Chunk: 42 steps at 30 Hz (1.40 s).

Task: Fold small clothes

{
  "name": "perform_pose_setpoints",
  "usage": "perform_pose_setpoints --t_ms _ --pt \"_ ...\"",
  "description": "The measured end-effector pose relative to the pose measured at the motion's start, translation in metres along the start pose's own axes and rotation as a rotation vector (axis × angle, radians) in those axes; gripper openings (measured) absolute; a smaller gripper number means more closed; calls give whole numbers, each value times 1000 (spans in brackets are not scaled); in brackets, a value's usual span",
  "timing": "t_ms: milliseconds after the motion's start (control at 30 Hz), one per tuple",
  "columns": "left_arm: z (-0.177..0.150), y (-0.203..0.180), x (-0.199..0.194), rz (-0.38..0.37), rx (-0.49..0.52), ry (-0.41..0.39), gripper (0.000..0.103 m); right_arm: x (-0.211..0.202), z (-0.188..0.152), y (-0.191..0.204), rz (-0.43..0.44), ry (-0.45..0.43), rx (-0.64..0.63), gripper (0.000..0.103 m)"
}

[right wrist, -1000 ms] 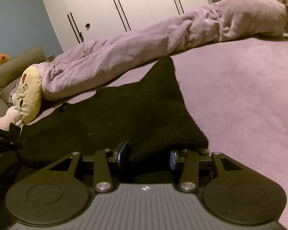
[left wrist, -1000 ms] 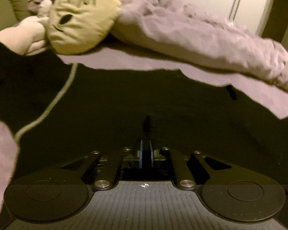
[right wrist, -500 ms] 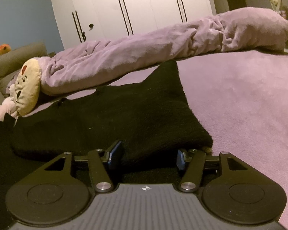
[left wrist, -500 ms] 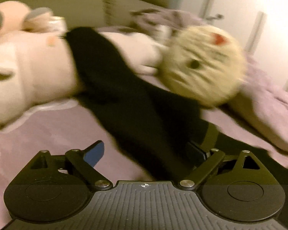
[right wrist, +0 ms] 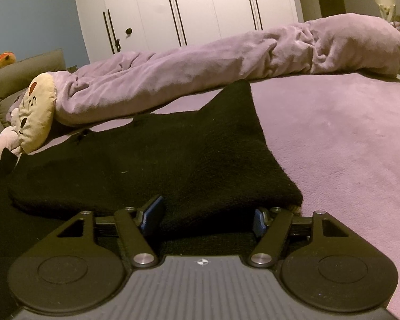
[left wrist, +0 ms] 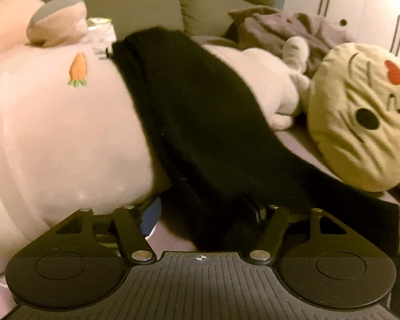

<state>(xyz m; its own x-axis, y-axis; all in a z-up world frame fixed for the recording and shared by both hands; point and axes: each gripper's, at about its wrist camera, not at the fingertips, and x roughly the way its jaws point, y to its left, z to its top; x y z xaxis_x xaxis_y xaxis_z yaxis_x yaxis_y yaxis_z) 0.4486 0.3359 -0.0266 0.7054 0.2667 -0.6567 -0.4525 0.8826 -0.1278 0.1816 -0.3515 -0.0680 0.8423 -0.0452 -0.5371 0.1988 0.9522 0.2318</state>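
Garment: black knit garment (right wrist: 157,165) spread on the purple bed (right wrist: 346,146), one sleeve (left wrist: 189,112) draped up over the pink plush toy (left wrist: 61,133).
Left gripper (left wrist: 204,214): jaws apart and just been narrowing – the sleeve's lower end lies between them; I can't tell whether the pads press it.
Right gripper (right wrist: 204,217): jaws released and just been widening, a folded-over corner lying loose between them.
Progress: early, I'd say – one corner turned in; sleeve and body left to fold.
Nearby: round face cushion (left wrist: 365,117), rolled blanket (right wrist: 226,74).

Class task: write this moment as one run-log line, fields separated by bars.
left gripper: jaws closing around black garment sleeve draped over pink plush | right gripper: jaws opening, garment hem between
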Motion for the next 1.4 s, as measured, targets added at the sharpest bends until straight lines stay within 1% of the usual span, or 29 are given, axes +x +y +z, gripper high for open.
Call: perform_pose_setpoints --t_ms 33,67,100,133,167,200,267,300,433,533,600,633,700,800,867,900,933,1033,1067,1100,1133,1167,1200,1267,1300,1333,1367,1400 --pt "0 3 3 -4 -14 4 66 0 0 1 -3 1 -3 67" --pt "0 5 6 -14 -26 11 58 1 0 1 -5 2 -6 67" --pt "0 7 9 -20 -34 20 55 1 0 1 -7 2 -8 67" --pt "0 7 11 -29 -37 26 48 1 0 2 -8 2 -9 67" --pt "1 7 12 -40 -34 28 38 1 0 2 -8 2 -9 67" --pt "1 5 11 -47 -25 30 33 1 0 2 -8 2 -10 67" --pt "1 2 9 -58 -16 35 19 1 -1 1 -7 2 -9 67" --pt "2 0 7 -63 -11 33 17 1 0 2 -8 1 -10 67" --pt "4 -13 -10 -76 45 -2 12 1 0 2 -5 1 -7 67" --pt "7 -28 -33 -103 89 -38 11 2 0 2 -2 -1 -3 67" --pt "10 -45 -56 -132 150 -76 11 1 0 1 1 -2 -1 67" --pt "10 -56 -68 -140 193 -100 10 2 0 0 2 -3 0 67" --pt "7 -85 -97 -181 290 -150 10 1 0 -1 6 -4 3 68" --pt "-15 -136 -148 -294 457 -206 10 0 0 -2 10 -6 6 68" --pt "-40 -168 -176 -377 556 -203 10 0 0 -2 9 -5 5 68" --pt "-60 -186 -191 -420 600 -196 10 0 0 -2 8 -5 4 68" --pt "-79 -200 -203 -446 644 -187 10 0 0 -2 8 -5 4 68" --pt "-147 -237 -231 -473 776 -184 13 0 0 -2 6 -5 1 68" --pt "-172 -249 -236 -485 814 -150 18 0 0 -1 3 -4 -2 68" --pt "-191 -255 -237 -497 829 -109 20 0 0 -1 0 -3 -6 68" --pt "-211 -264 -237 -499 850 -47 35 0 0 1 -4 -2 -12 68" --pt "-224 -269 -237 -489 864 -14 48 0 0 1 -9 -2 -17 68" --pt "-240 -271 -243 -477 878 3 54 0 0 2 -11 -1 -20 68" --pt "-256 -267 -257 -467 873 -2 73 0 0 3 -13 -1 -22 68" --pt "-262 -261 -265 -471 855 2 78 0 0 3 -12 -1 -21 68" --pt "-263 -255 -269 -474 831 11 86 0 1 3 -10 0 -20 68" --pt "-265 -245 -276 -471 801 23 89 0 1 3 -10 0 -20 68" --pt "-265 -236 -281 -461 772 29 89 0 1 3 -9 -1 -20 68"
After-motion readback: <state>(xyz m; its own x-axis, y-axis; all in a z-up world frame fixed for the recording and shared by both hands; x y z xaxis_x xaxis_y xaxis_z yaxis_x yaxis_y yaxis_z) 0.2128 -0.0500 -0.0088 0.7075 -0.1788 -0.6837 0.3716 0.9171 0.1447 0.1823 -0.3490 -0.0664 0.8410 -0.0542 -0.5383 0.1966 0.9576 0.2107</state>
